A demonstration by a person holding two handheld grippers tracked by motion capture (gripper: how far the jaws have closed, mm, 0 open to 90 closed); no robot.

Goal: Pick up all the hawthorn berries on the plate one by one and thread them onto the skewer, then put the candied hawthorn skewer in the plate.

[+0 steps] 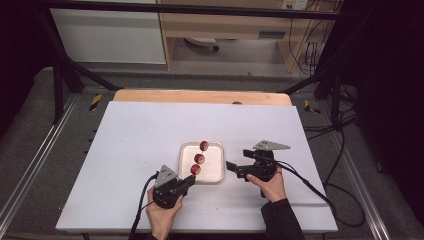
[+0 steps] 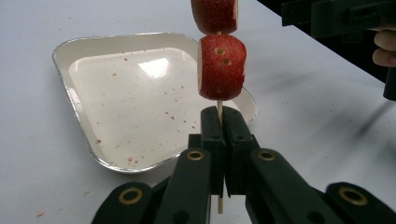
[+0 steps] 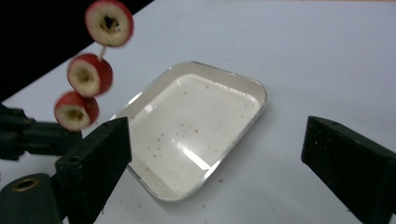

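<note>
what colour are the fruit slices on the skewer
Red skin with pale cream centres; the fruit slices show best in the right gripper view.

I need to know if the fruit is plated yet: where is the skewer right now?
In the high view, the skewer is held above the tray near its left edge, its stick clamped in the left tongs; the right tongs wait open beside the tray's right edge.

Both grippers are black: the left gripper [image 1: 189,181] and right gripper [image 1: 231,165] each carry a grey three-cornered plate and a black trailing cable. Brass-coloured rings mark the jaw pivots. The person's right arm wears a dark sleeve [image 1: 281,220].
</note>
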